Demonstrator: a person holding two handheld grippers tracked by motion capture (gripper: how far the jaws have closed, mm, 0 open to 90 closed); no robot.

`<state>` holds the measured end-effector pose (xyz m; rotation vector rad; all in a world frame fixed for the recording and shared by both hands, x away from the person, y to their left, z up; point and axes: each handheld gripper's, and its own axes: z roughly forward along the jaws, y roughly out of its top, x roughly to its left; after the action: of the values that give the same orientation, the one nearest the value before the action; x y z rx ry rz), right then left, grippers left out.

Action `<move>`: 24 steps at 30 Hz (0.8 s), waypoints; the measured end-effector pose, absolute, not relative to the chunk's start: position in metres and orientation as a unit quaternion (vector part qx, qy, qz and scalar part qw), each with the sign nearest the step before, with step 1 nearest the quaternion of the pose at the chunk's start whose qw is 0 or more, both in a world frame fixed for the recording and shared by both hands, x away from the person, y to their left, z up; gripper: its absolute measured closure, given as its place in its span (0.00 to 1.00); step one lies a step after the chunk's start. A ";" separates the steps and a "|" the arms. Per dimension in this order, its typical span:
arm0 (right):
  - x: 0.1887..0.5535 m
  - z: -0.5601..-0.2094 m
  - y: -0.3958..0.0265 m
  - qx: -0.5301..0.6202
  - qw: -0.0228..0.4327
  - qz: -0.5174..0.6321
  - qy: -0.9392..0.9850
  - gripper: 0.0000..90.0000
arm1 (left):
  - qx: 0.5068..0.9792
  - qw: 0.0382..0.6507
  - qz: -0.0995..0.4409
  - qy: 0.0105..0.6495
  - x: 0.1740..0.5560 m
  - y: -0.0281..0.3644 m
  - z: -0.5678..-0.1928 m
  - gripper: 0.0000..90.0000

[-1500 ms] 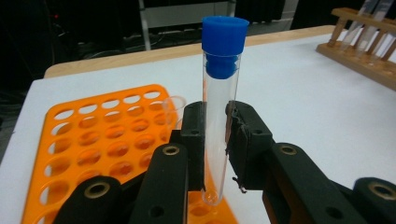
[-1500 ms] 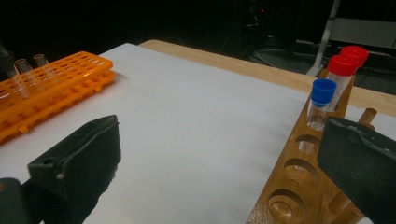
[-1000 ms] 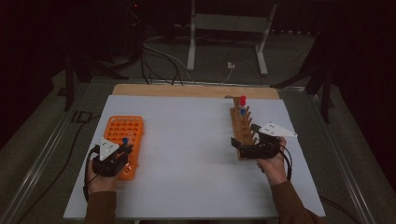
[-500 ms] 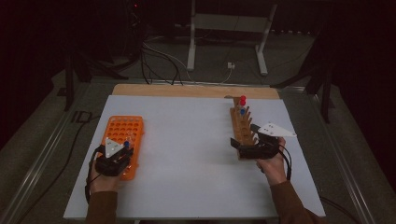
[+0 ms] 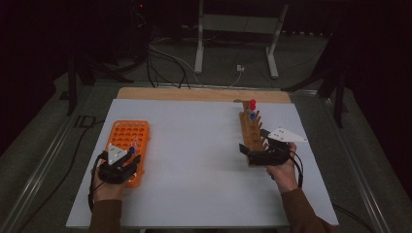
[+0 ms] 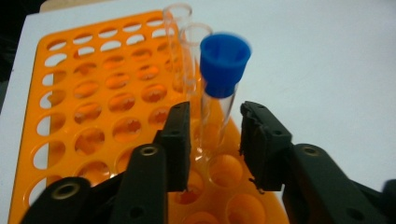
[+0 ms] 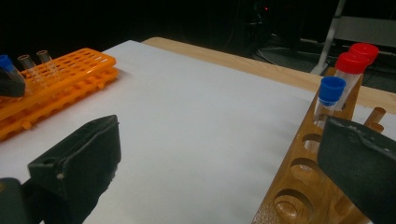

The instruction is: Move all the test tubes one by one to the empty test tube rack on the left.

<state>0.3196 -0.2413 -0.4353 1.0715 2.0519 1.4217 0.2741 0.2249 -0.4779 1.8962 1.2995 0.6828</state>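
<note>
Quick count of what's on the table: two racks, one orange plastic rack [image 5: 127, 141] and one wooden rack [image 5: 252, 136]. The orange one has three tubes in it: one blue-capped tube [image 6: 219, 88] plus two uncapped tubes [image 6: 184, 51]. The wooden one also holds three: two red-capped tubes [image 7: 353, 70] and one blue-capped tube [image 7: 328, 100]. So six tubes total, and two grippers [image 5: 119, 165].
</note>
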 end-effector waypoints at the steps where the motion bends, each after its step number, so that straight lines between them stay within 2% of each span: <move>1: 0.320 -0.435 -0.241 0.385 0.211 0.512 0.738 0.00 | 0.735 0.369 0.266 0.503 0.273 0.225 -0.477 0.67; 5: 0.320 -0.435 -0.242 0.387 0.211 0.512 0.738 0.00 | 0.726 0.385 0.266 0.503 0.270 0.226 -0.473 0.58; 12: 0.320 -0.435 -0.242 0.388 0.210 0.512 0.737 0.00 | 0.707 0.420 0.259 0.507 0.266 0.231 -0.465 0.49; 22: 0.323 -0.429 -0.243 0.381 0.219 0.511 0.738 0.00 | 0.685 0.461 0.275 0.493 0.267 0.222 -0.444 0.21; 24: 0.324 -0.428 -0.243 0.380 0.220 0.513 0.738 0.00 | 0.682 0.475 0.269 0.487 0.268 0.218 -0.440 0.18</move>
<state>0.3242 -0.2434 -0.4276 1.0523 2.0401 1.4181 0.2680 0.2185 -0.4402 1.6664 1.1902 0.6574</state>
